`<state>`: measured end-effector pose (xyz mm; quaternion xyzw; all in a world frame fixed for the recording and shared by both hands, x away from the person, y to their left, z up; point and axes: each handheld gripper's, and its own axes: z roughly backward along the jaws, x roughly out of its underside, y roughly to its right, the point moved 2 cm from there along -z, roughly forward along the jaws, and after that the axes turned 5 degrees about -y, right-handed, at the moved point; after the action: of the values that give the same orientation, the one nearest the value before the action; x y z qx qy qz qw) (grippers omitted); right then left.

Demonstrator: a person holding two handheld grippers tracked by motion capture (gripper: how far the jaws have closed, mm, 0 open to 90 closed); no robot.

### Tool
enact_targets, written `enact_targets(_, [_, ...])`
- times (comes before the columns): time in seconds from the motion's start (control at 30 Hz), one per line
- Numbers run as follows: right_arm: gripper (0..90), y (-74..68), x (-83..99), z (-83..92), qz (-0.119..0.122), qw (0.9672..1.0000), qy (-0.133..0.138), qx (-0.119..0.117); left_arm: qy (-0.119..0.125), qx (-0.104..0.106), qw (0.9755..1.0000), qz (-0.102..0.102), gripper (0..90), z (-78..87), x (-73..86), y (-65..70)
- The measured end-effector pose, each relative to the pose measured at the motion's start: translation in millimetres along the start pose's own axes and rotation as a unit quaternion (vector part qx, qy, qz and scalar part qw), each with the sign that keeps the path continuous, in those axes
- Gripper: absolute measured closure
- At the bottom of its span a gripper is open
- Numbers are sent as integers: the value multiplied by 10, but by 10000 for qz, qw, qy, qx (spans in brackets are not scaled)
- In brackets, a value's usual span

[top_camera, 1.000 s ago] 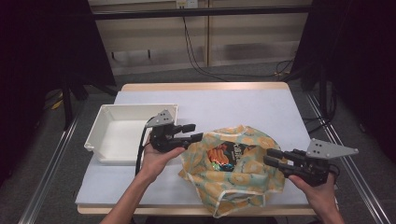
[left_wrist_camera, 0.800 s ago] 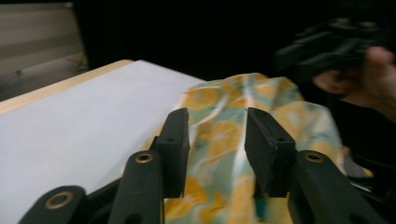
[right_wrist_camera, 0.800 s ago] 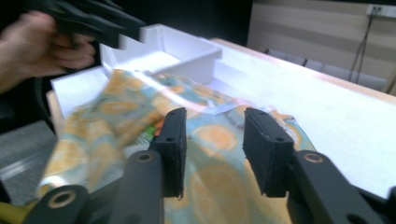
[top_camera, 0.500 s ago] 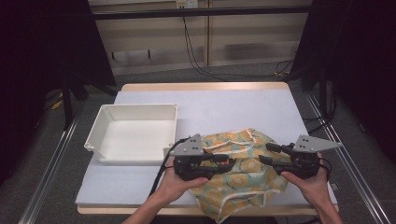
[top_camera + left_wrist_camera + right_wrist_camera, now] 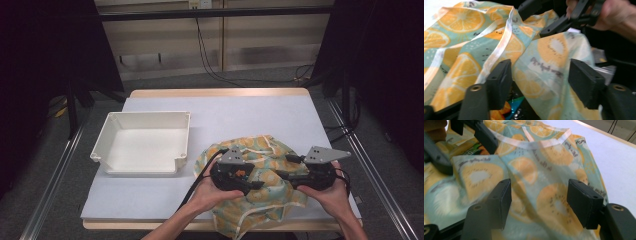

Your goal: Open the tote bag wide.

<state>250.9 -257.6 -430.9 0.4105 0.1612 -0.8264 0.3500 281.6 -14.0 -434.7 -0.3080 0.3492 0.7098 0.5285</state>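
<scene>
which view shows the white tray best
The high view: the tray sits whole on the table, left of the fruit-print bag. The two gripper views look along their jaws at the bag's fabric instead.

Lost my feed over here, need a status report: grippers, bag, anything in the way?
Left gripper and right gripper both open over the fruit-print bag, jaws just been opening, cloth between them unpinched. White tray stands apart at left.

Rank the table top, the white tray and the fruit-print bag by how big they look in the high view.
1. Table top, clearly largest.
2. White tray and fruit-print bag: too close to rank; hands and tongs cover part of the bag.
</scene>
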Motion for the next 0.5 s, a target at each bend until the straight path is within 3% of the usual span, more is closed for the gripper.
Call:
enact_targets(0.1, [452,36,-64,-75,-15,10000,40,-54,-49,-53,10000,5,335,-77,22,2])
enact_targets(0.23, [442,81,-116,-199,-49,9999,2,-113,-189,-208,9996,-77,432,-114,50,4])
enact_targets(0.3, [404,73,-110,-230,-72,9996,5,-259,-183,-300,9993,-97,517,-119,61,-10])
enact_targets(0.37, [389,61,-102,-227,-79,9994,4,-325,-168,-259,9995,-63,602,-116,62,-29])
enact_targets(0.4, [392,49,-93,-211,-72,9993,-17,-355,-122,-258,9996,-54,602,-109,60,-41])
enact_targets(0.43, [404,13,-75,-166,-31,9990,-7,-436,-38,-206,9998,-15,745,-89,63,-58])
enact_targets(0.5, [400,-34,-52,-150,116,9990,-105,-420,71,-76,9999,24,846,-60,56,-65])
